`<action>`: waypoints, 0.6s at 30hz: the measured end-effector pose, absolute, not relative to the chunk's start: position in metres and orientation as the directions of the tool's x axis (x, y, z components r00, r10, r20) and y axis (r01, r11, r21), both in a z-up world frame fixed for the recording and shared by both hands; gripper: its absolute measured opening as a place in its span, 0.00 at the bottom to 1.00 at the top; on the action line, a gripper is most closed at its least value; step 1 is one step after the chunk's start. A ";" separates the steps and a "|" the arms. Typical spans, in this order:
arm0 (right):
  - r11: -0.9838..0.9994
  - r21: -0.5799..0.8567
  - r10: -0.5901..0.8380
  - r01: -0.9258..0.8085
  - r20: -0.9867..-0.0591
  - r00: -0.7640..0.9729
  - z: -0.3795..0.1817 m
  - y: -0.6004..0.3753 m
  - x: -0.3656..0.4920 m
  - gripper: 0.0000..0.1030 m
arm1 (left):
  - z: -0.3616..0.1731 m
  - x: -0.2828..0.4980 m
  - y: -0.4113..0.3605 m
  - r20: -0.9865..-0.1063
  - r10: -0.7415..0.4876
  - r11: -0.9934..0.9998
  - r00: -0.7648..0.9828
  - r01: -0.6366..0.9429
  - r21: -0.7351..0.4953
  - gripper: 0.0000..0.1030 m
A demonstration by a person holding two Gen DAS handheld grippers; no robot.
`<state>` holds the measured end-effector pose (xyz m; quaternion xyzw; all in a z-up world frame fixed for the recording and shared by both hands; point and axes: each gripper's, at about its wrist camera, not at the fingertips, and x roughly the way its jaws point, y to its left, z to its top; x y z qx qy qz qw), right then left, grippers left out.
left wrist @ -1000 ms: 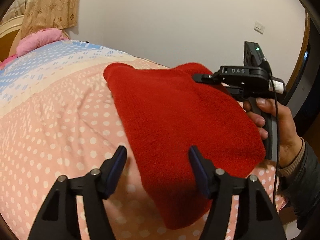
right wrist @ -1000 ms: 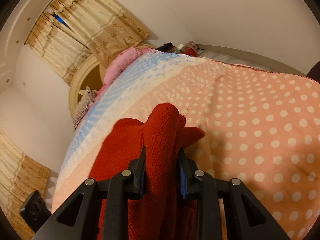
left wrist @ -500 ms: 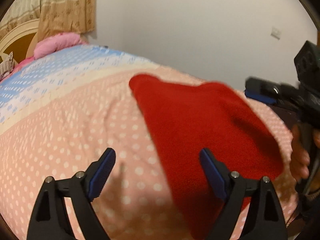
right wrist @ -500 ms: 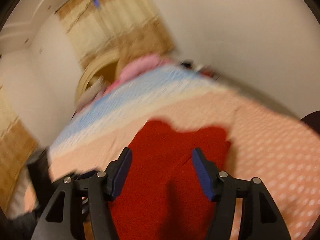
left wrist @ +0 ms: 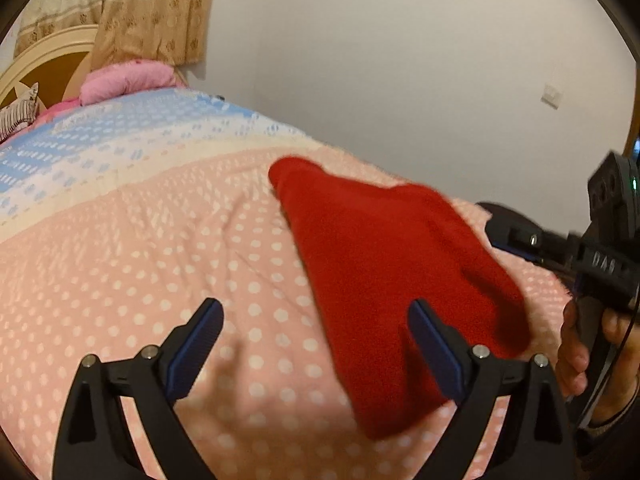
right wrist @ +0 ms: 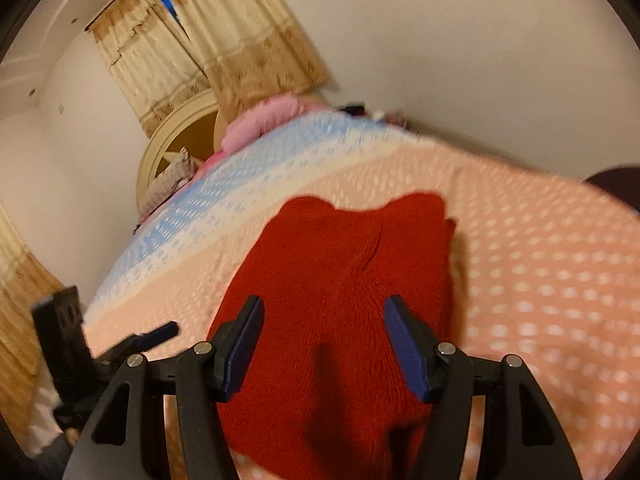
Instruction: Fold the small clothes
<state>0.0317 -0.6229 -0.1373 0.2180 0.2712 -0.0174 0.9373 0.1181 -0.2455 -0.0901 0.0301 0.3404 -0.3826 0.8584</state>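
The right tool (right wrist: 324,344) let go of the red garment (right wrist: 340,280), now lying flat.

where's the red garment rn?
Red garment lies flat on the dotted quilt, right of centre in the left view, ahead of the right gripper.

warm dim indoor light, kinda yellowish, heavy fisheye bend with black corners, motion blur smearing the dotted bedspread (right wrist: 552,280) and red knit (left wrist: 384,264), soft shadow under the left gripper (left wrist: 316,344), no glare
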 end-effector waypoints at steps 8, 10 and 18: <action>0.939 0.272 -0.063 0.209 -0.461 0.885 -0.110 -0.605 -0.013 0.62 | -0.062 0.094 -0.238 -0.543 -0.678 0.679 0.496 0.706 -0.203 0.93; 0.940 0.270 -0.068 0.210 -0.455 0.888 -0.106 -0.604 -0.015 0.62 | -0.059 0.092 -0.239 -0.533 -0.681 0.676 0.501 0.710 -0.198 0.93; 0.938 0.282 -0.053 0.201 -0.455 0.889 -0.110 -0.603 -0.015 0.63 | -0.058 0.091 -0.239 -0.531 -0.678 0.683 0.508 0.703 -0.200 0.93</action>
